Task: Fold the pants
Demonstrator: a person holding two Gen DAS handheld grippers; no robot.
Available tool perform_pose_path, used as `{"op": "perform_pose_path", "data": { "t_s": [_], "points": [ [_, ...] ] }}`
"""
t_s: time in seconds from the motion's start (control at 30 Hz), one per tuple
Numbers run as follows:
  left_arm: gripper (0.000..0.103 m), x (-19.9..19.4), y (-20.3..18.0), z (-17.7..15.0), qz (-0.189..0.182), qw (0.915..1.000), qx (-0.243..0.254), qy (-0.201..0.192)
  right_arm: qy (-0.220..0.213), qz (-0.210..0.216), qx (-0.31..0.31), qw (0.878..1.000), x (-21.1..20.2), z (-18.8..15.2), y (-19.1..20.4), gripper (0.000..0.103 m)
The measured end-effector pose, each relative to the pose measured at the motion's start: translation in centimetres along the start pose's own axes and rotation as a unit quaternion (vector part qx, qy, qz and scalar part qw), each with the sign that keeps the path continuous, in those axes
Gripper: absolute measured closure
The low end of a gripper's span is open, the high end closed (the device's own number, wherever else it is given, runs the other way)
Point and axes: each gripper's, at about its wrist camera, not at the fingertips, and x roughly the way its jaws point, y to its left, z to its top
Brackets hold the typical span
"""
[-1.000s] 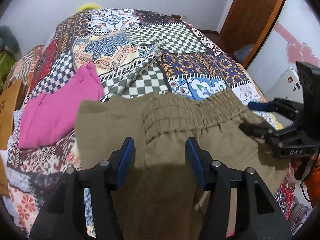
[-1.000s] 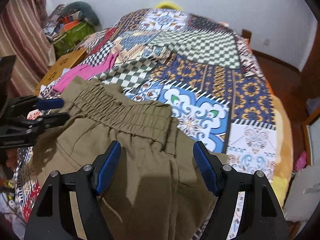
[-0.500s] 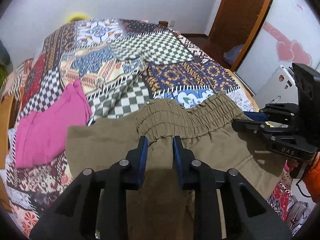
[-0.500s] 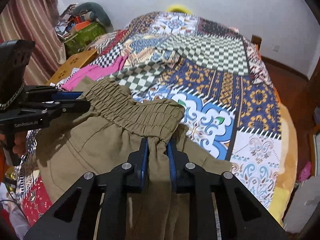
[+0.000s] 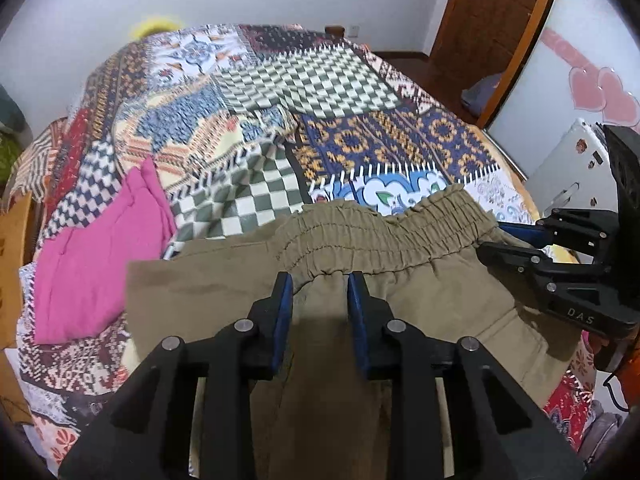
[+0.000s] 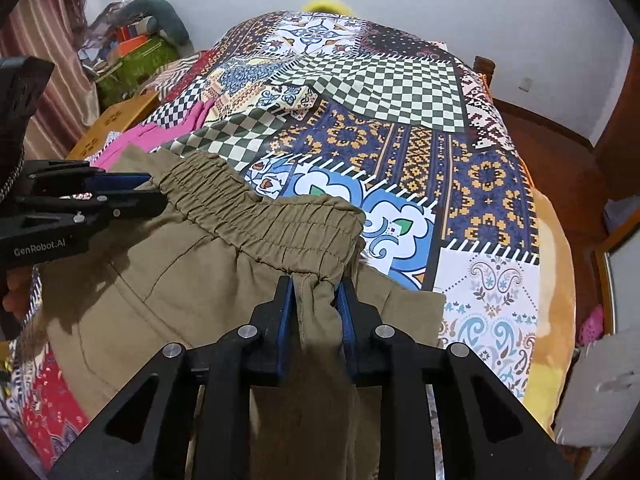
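On my far left a folded pink garment [image 5: 96, 264] lies on the patchwork bedspread [image 5: 320, 92], its near edge touching the olive pants [image 5: 432, 300], which are spread across the near end of the bed with the gathered elastic waistband [image 5: 384, 236] facing away from me. My left tongs [image 5: 320, 284] sit just below that waistband near its left end, blue pads close together with a ridge of olive cloth pinched between them. Moving right along the band, the fabric runs wrinkled but flat toward the other corner. There my right tongs [image 6: 317, 288] are clamped on a bunched fold of the pants directly under the waistband's right end, the cloth squeezed tight between the blue pads [image 6: 286, 312]. In the right wrist view the left tongs come in from the left edge, their tips against the waistband's far corner. Beyond the pants the bedspread shows a blue-and-white floral patch [image 6: 384, 216] just beside the right corner of the waistband.
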Motion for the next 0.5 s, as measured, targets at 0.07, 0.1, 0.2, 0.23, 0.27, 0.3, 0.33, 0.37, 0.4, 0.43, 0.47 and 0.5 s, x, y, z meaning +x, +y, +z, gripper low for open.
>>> {"op": "perform_pose_path", "data": {
  "t_s": [0.07, 0.1, 0.2, 0.23, 0.27, 0.3, 0.33, 0.37, 0.4, 0.43, 0.47, 0.5],
  "points": [
    [0.075, -1.6, -0.2, 0.0, 0.019, 0.9995, 0.007, -0.022, -0.003, -0.011, 0.0, 1.0, -1.0, 0.2, 0.1, 0.082],
    [0.075, -2.5, -0.4, 0.0, 0.028, 0.9989, 0.013, -0.035, -0.009, -0.016, -0.004, 1.0, -1.4, 0.1, 0.3, 0.082],
    [0.075, -4.8, -1.0, -0.3, 0.014, 0.9981, 0.02, -0.057, -0.031, -0.019, -0.012, 0.999, -3.3, 0.2, 0.9, 0.081],
    [0.075, -5.4, -1.3, -0.6, 0.0, 0.998, 0.021, -0.059, -0.036, -0.011, -0.01, 0.999, -3.8, 0.2, 1.1, 0.08],
    [0.075, -5.7, -1.6, -0.8, -0.009, 0.9979, 0.024, -0.06, -0.039, -0.006, -0.009, 0.999, -4.0, 0.2, 1.2, 0.075],
    [0.075, -5.8, -2.0, -1.2, -0.019, 0.9978, 0.026, -0.059, -0.043, 0.002, -0.01, 0.999, -4.4, 0.0, 1.5, 0.068],
    [0.075, -5.7, -2.3, -1.6, -0.027, 0.9978, 0.027, -0.054, -0.045, 0.005, -0.012, 0.999, -4.5, -0.1, 1.8, 0.064],
    [0.074, -5.3, -2.6, -2.0, -0.032, 0.998, 0.028, -0.047, -0.047, 0.011, -0.015, 0.999, -4.5, -0.4, 2.2, 0.06],
    [0.074, -4.8, -2.9, -2.5, -0.033, 0.9984, 0.027, -0.038, -0.045, 0.013, -0.017, 0.999, -4.3, -0.7, 2.4, 0.06],
    [0.074, -3.9, -2.9, -3.2, -0.03, 0.999, 0.023, -0.023, -0.037, 0.016, -0.018, 0.999, -3.9, -1.1, 2.6, 0.06],
    [0.074, -3.2, -3.0, -3.8, -0.029, 0.9994, 0.017, -0.009, -0.027, 0.019, -0.017, 0.999, -3.4, -1.6, 2.7, 0.06],
    [0.074, -2.5, -2.7, -4.3, -0.028, 0.9996, 0.01, 0.004, -0.017, 0.022, -0.016, 0.999, -2.8, -2.0, 2.8, 0.06]
  ]
}}
